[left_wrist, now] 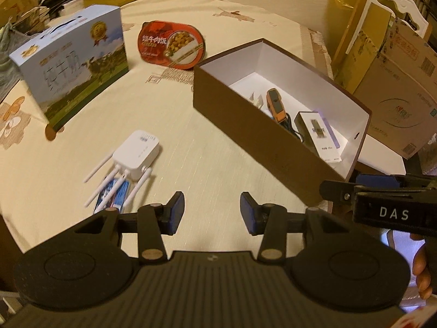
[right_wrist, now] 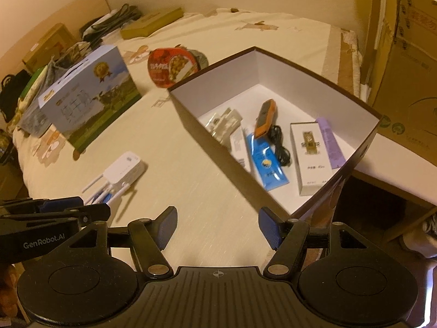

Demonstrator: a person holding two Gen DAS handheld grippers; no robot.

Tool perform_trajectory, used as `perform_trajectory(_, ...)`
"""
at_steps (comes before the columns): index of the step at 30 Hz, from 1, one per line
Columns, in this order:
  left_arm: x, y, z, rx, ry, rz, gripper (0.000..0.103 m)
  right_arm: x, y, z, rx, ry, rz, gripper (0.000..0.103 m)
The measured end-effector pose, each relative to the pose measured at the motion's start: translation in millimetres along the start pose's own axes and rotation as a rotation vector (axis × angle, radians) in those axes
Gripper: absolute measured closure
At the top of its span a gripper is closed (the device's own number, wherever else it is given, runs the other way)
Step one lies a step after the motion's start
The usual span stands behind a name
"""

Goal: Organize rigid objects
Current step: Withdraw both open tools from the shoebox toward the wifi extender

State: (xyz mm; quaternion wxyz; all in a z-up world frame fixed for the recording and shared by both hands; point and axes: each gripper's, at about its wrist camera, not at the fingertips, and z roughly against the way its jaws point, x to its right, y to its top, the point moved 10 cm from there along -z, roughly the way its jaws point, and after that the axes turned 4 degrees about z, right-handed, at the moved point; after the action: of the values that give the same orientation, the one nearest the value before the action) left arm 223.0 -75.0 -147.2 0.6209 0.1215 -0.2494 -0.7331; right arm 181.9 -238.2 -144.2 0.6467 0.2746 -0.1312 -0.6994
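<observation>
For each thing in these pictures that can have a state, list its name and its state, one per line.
brown box: lid off, partly filled
left gripper: open, empty
right gripper: open, empty
white router: lying flat outside the box
milk carton: upright, closed
meal tub: sealed

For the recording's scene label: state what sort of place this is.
Most likely a room in a home, perhaps a bedroom used for storage. The work surface is covered by a cream printed cloth, like a bedsheet. Cardboard cartons are stacked beside it, and bags and cables are piled along the far edge.
</observation>
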Motion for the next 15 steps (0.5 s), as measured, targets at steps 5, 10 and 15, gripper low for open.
perform_trajectory(5, -9.3, -15.1, 6.9, -0.005, 0.014, 0.019, 0.063, -11.4, -9.8, 1.2, -0.016, 0.016, 0.016, 0.040)
perform_trajectory(10, -21.2, -30.7, 9.5, -0.017, 0.032, 0.034, 0.063, -25.7, -19.9, -2.2, -0.037, 0.039, 0.040, 0.040)
perform_trajectory(15, -34.1, -43.0, 8.4, -0.034, 0.043, 0.045, 0.063, -43.5, -34.5, -12.0, -0.076, 0.063, 0.070, 0.040)
